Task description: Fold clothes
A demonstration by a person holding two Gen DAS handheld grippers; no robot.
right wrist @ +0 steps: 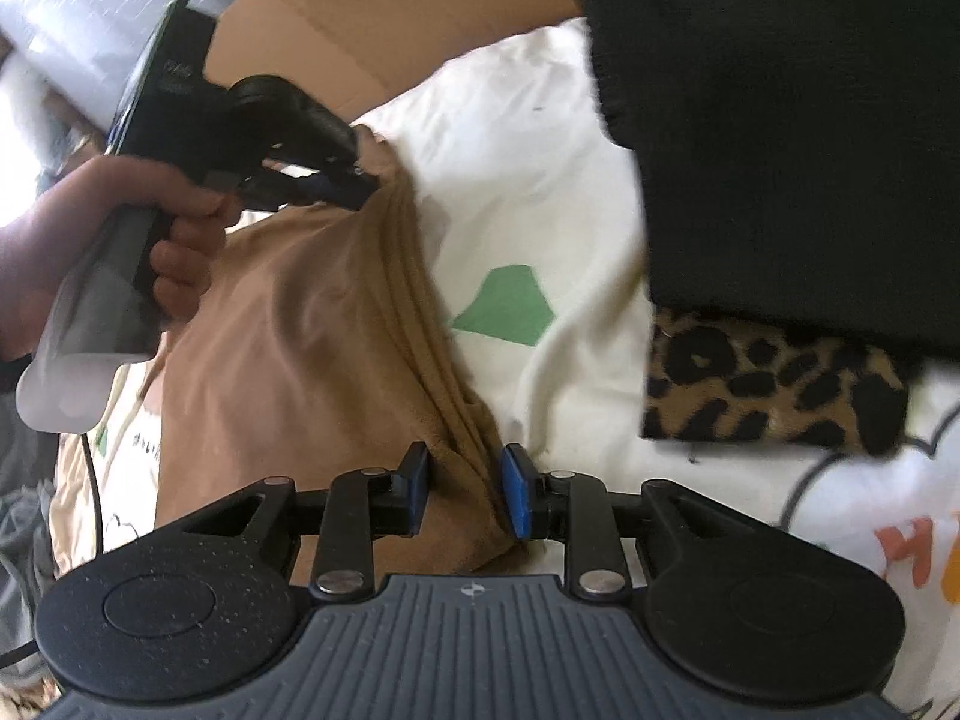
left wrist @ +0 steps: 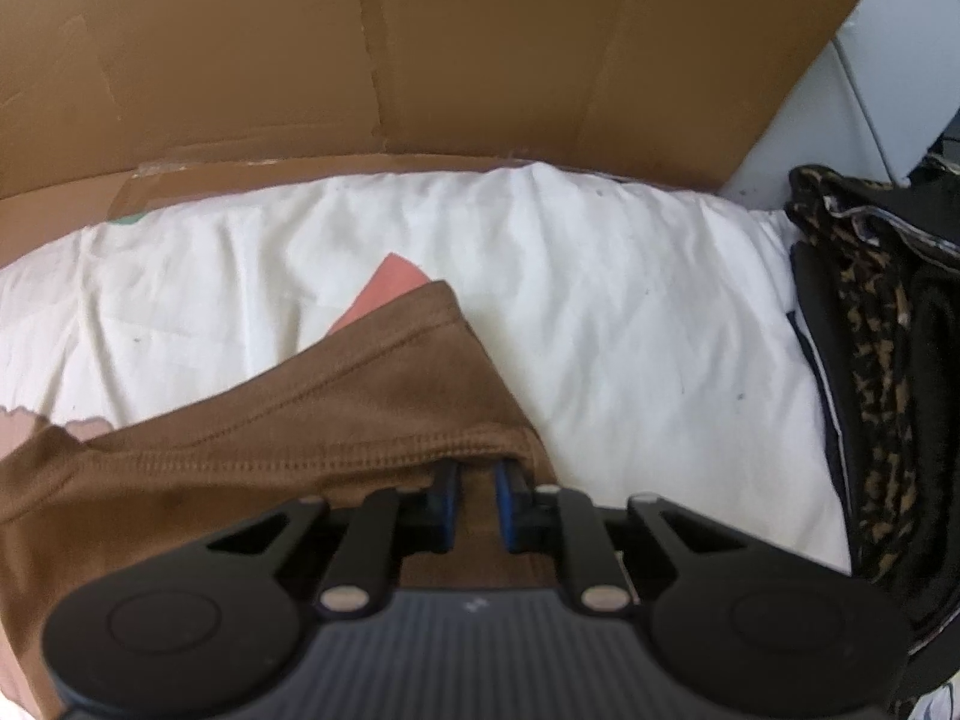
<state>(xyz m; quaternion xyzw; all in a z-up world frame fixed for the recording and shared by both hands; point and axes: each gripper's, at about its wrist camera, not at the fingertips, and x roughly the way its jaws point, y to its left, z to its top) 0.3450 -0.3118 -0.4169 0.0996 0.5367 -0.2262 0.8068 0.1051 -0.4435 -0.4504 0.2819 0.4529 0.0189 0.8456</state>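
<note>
A home setting is suggested, probably a bedroom or laundry corner. A soft surface is covered by a white printed sheet (left wrist: 600, 300), and a flattened cardboard box (left wrist: 420, 48) is propped behind it. Folded garments are stacked at one side: a black one (right wrist: 780, 150) laid upon a leopard-print one (right wrist: 768, 384).

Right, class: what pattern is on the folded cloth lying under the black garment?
Leopard print, tan with black spots, clearest in the right wrist view.
</note>
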